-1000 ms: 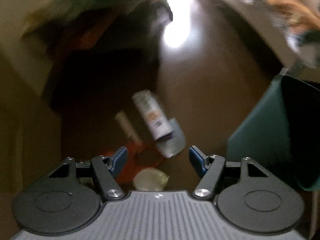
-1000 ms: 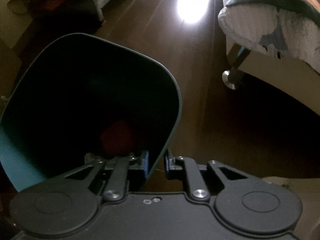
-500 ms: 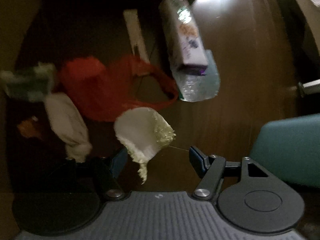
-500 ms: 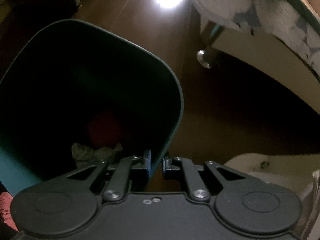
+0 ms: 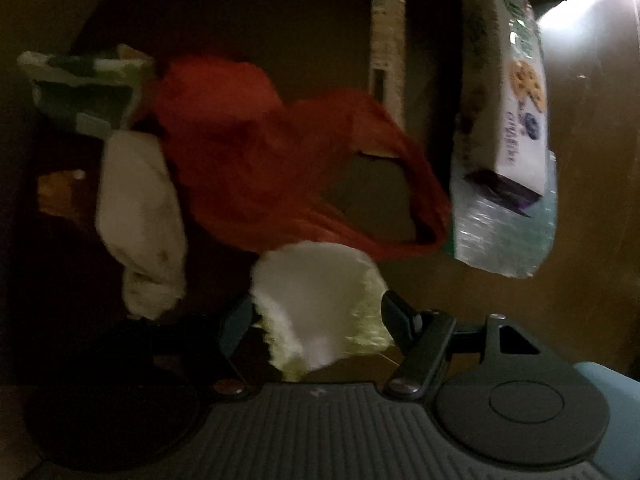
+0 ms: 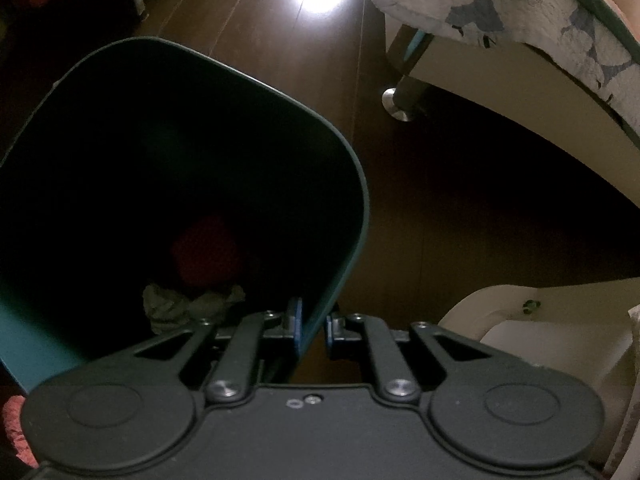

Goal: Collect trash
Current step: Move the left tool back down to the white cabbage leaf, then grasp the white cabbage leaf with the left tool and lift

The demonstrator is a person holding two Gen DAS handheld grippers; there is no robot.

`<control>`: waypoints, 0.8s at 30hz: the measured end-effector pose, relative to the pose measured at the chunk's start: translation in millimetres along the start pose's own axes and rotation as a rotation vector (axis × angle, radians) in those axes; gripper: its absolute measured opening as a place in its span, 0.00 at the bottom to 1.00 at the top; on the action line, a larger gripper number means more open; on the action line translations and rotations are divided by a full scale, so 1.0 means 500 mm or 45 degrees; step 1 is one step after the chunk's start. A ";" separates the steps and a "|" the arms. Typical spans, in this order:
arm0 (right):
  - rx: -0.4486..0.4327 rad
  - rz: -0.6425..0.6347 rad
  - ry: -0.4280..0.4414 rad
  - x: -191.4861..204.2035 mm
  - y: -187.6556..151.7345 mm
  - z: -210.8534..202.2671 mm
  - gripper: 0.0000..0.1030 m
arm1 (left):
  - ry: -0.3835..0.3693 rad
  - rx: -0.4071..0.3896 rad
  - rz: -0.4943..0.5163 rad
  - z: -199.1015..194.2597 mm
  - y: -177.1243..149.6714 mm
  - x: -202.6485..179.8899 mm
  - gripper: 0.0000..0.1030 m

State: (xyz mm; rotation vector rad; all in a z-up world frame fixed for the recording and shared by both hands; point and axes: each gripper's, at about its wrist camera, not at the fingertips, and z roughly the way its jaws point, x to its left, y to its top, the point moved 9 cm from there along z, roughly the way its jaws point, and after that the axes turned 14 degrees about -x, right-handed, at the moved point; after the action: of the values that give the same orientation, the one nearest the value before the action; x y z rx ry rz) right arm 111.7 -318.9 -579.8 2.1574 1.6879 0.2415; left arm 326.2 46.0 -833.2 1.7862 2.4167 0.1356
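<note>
In the left wrist view a pale, frayed wrapper [image 5: 316, 312] lies on the dark floor between the fingers of my left gripper [image 5: 316, 322]. The jaws are opening and stand a little apart from it on both sides. Beyond it lie a red plastic bag [image 5: 256, 152], a cookie box [image 5: 516, 92] on a clear plastic tray [image 5: 504, 240], a white crumpled tissue [image 5: 140, 208] and a green-and-white packet [image 5: 84, 88]. My right gripper [image 6: 313, 326] is shut on the rim of the teal bin [image 6: 356, 184]. Inside the bin are a red lump [image 6: 204, 252] and crumpled paper [image 6: 192, 300].
A narrow paper strip [image 5: 386, 40] lies behind the red bag. The bin's corner [image 5: 612, 392] shows at the lower right of the left wrist view. A bed with a quilt [image 6: 520, 8] and its leg [image 6: 400, 104] stand right of the bin, with a white object [image 6: 500, 320] nearer.
My left gripper has dropped down onto the trash pile and rolled, so the pale wrapper now sits between its wider jaws. The right gripper still grips the bin rim.
</note>
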 end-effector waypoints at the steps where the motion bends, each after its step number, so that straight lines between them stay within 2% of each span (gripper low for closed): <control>1: -0.002 0.009 0.003 -0.002 -0.001 -0.001 0.09 | -0.006 -0.003 -0.021 0.001 -0.001 -0.001 0.77; 4: -0.011 0.016 0.011 -0.005 -0.002 -0.002 0.09 | -0.031 -0.028 -0.106 0.010 -0.009 -0.004 0.77; 7: -0.014 0.014 0.019 -0.004 -0.002 -0.002 0.09 | 0.029 -0.027 -0.092 0.031 -0.027 0.005 0.77; 10: -0.021 0.013 0.024 -0.004 -0.002 -0.003 0.10 | 0.013 -0.019 -0.183 0.044 -0.041 0.022 0.84; 18: -0.033 -0.009 0.023 0.002 -0.004 -0.006 0.10 | -0.027 -0.023 -0.222 0.038 -0.052 0.041 0.86; 21: -0.045 -0.024 0.028 0.004 -0.003 -0.007 0.10 | -0.053 -0.030 -0.198 0.030 -0.049 0.057 0.76; 22: -0.049 -0.025 0.032 0.005 -0.002 -0.007 0.10 | -0.075 -0.037 -0.191 0.024 -0.049 0.053 0.66; 24: -0.059 -0.032 0.042 0.004 0.000 -0.007 0.10 | -0.063 -0.051 -0.157 0.015 -0.048 0.044 0.62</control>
State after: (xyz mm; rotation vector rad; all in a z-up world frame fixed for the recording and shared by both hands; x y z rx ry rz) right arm 110.8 -316.2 -577.1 2.1085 1.7096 0.3071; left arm 298.4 60.1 -845.3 1.6000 2.4629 0.1240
